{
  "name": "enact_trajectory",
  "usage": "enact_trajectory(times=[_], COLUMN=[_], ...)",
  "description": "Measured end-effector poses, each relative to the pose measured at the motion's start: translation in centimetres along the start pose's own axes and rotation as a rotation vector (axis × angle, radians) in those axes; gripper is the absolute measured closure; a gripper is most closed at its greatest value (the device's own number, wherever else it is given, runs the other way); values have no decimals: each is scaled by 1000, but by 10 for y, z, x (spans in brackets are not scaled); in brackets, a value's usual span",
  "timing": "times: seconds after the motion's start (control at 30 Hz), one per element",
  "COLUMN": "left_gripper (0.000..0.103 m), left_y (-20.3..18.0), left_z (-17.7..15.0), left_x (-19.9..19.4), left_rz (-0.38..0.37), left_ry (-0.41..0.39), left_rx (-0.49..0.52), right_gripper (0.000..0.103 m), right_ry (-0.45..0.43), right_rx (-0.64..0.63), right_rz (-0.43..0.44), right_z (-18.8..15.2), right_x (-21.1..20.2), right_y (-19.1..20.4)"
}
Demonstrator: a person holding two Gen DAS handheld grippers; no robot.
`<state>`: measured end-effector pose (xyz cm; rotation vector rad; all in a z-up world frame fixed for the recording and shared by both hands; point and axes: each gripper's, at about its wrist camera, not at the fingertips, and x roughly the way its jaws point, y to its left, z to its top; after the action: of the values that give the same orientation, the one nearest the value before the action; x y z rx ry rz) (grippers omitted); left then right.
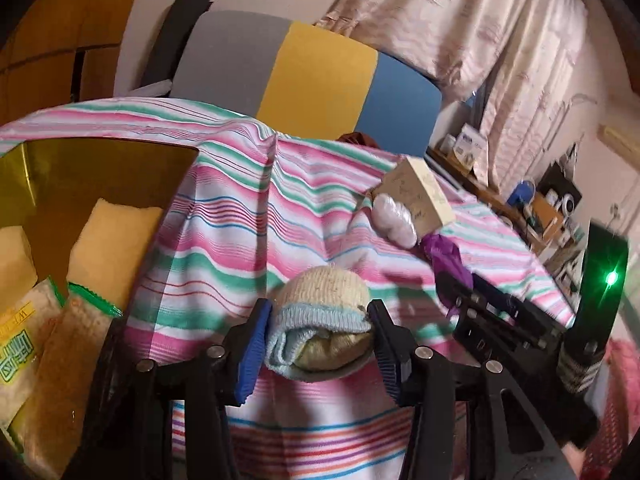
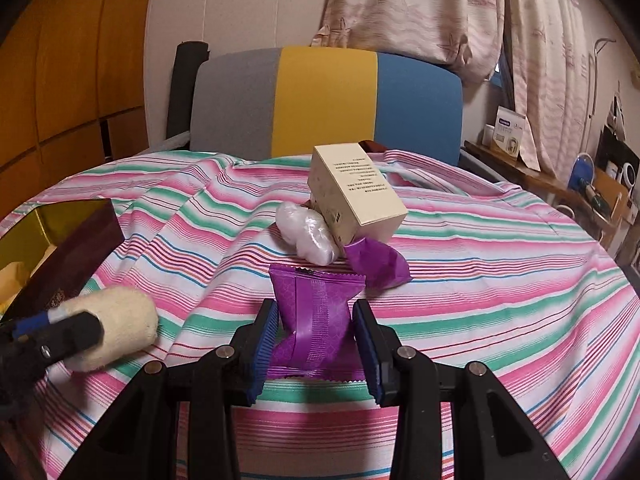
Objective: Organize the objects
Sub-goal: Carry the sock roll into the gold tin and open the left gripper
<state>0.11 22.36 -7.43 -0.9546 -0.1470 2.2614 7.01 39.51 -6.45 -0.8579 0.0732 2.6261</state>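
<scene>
The left tool (image 1: 316,344) is closed on a rolled sock (image 1: 320,320), cream with a light blue cuff, held just above the striped cloth (image 1: 280,208) that covers the surface. The right tool (image 2: 316,340) is closed on a purple sachet (image 2: 316,316), and its pads press the lower middle of the pack so that the foil is pinched in.

The sock is soft and round, so I think it could squeeze out of the pads if the tool tilts. The sachet is smooth foil and gripped only at a narrow waist; it could slide or turn when it is carried. The cloth lies in loose folds, and a low tool could catch a fold and drag the things that rest on it.

To the left stands an open box (image 2: 76,236), dark outside and gold inside. In it I see yellow sponge-like blocks (image 1: 108,240) and snack packs (image 1: 76,344) with green print, standing close together. Little room is left, so a new thing pushed in may tip them.

Farther on, a white wrapped bundle (image 2: 308,232) leans against a cream carton (image 2: 356,196), which is tilted. A second purple wrapper (image 2: 376,260) lies just beside them. If one is pulled away, I think the carton may fall. Behind them stands a chair (image 2: 328,100) in grey, yellow and blue.
</scene>
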Motion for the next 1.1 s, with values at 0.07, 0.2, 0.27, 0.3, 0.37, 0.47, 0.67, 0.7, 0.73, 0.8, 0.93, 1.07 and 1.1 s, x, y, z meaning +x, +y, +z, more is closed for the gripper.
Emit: enact_trajectory(times=[0.07, 0.2, 0.27, 0.3, 0.37, 0.47, 0.67, 0.7, 0.73, 0.8, 0.93, 1.07, 1.1], left_gripper=[52, 37, 35, 36, 51, 56, 59, 59, 59, 59, 59, 59, 59], left_y=[-5, -13, -16, -18, -21, -30, -19, -14, -11, -7, -3, 3, 6], left_z=[-4, -2, 1, 3, 2, -3, -8, -7, -6, -3, 5, 14, 16], left_x=[1, 11, 18, 23, 27, 24, 8, 5, 1, -7, -26, -53, -58], left_rz=[8, 0, 20, 29, 17, 13, -42, -55, -65, -76, -101, -104, -101], left_ry=[11, 51, 64, 71, 79, 66, 54, 53, 49, 39, 3, -59, -68], left_rx=[29, 46, 62, 78, 110, 191, 131, 103, 80, 53, 19, 22, 20], right_gripper=[65, 65, 65, 65, 64, 64, 65, 65, 65, 65, 65, 65, 65], right_ry=[5, 18, 24, 26, 30, 35, 36, 34, 32, 31, 29, 25, 26], right_rx=[-2, 4, 11, 14, 21, 39, 95, 100, 102, 98, 72, 44, 38], right_rz=[-8, -15, -17, -18, -18, -17, -20, -22, -23, -25, -21, -15, -12], right_z=[-1, -1, -1, -1, -1, -2, -4, -4, -4, -3, -3, -3, -3], right_x=[2, 5, 6, 6, 7, 7, 7, 7, 6, 6, 6, 4, 5], right_y=[1, 0, -1, -1, -2, -6, -16, -17, -17, -16, -11, -6, -4])
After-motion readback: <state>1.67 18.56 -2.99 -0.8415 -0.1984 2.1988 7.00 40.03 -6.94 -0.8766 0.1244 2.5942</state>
